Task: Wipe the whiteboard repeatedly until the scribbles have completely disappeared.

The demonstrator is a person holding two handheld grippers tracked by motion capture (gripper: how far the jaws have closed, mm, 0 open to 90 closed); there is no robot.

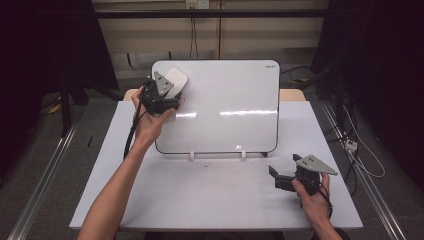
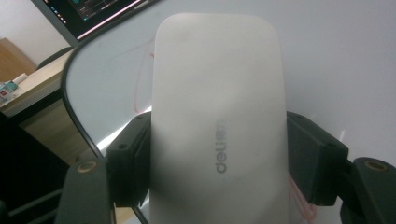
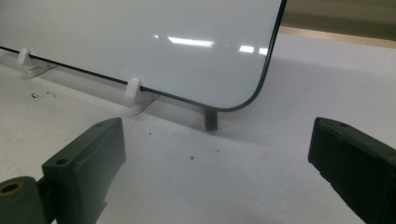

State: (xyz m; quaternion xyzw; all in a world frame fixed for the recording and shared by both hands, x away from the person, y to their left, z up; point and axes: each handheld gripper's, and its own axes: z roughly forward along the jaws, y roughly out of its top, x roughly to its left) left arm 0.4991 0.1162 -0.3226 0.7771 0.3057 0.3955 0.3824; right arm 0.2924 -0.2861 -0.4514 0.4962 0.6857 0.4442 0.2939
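The left gripper [image 1: 167, 92] was seen in the high view at the upper left corner of the whiteboard [image 1: 225, 100], its jaws clamped on a white eraser [image 1: 176, 80]. In the left gripper view the eraser [image 2: 217, 121] was pinched from both sides by the black pads [image 2: 130, 158], its long body running up the middle of the picture with grey lettering on its face. The eraser was held flat against the board's surface [image 2: 336, 60], close to the rounded black-edged corner. Faint red marks [image 2: 142, 79] were visible on the board just beside the eraser's left edge, and another red trace [image 2: 301, 198] low at its right.

The right gripper [image 1: 280, 177] was rested on the white table [image 1: 200, 195], near its right front, well apart from the eraser. Its jaws were spread wide with nothing between them; in the right gripper view the two black pads [image 3: 93, 158] were seen far apart over bare tabletop [image 3: 210, 186].

The whiteboard was propped upright and tilted back on small white clip feet [image 3: 133, 93] near the far side of the table. Its lower right corner [image 3: 243, 100] was seen just ahead of the right gripper, with a small dark stub [image 3: 211, 119] beneath it.
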